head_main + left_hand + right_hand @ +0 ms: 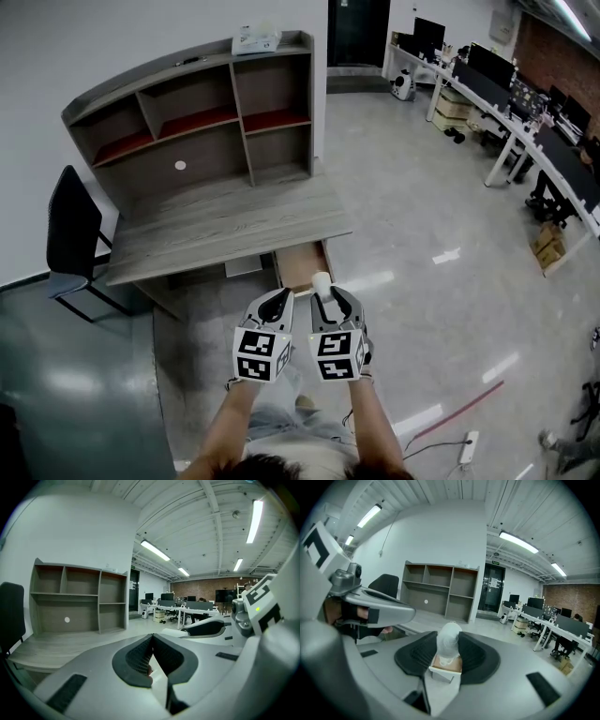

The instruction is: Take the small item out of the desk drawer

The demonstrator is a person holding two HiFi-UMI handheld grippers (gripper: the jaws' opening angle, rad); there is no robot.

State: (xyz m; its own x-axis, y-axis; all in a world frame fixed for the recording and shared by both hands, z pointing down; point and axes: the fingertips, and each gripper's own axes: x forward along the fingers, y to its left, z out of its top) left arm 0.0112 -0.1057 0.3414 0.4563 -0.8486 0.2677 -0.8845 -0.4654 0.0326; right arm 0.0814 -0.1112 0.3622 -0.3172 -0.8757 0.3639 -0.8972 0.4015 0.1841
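Note:
My right gripper [323,287] [449,643] is shut on a small white rounded item [322,279] [448,641], which stands up between its dark pads. Just beyond it in the head view, the desk drawer [302,265] stands pulled open with its brown inside showing. The same drawer shows under the item in the right gripper view [444,665]. Close beside it on the left, my left gripper [278,298] [151,638] is shut with nothing in it, its pads meeting at the tips. Both grippers hang in front of the grey wooden desk [225,220], above the floor.
A shelf unit [202,112] stands on the back of the desk, with a white box [255,39] on top. Left of the desk is a black chair [73,234]. Office desks [525,122] line the right side. A power strip [466,450] lies on the floor.

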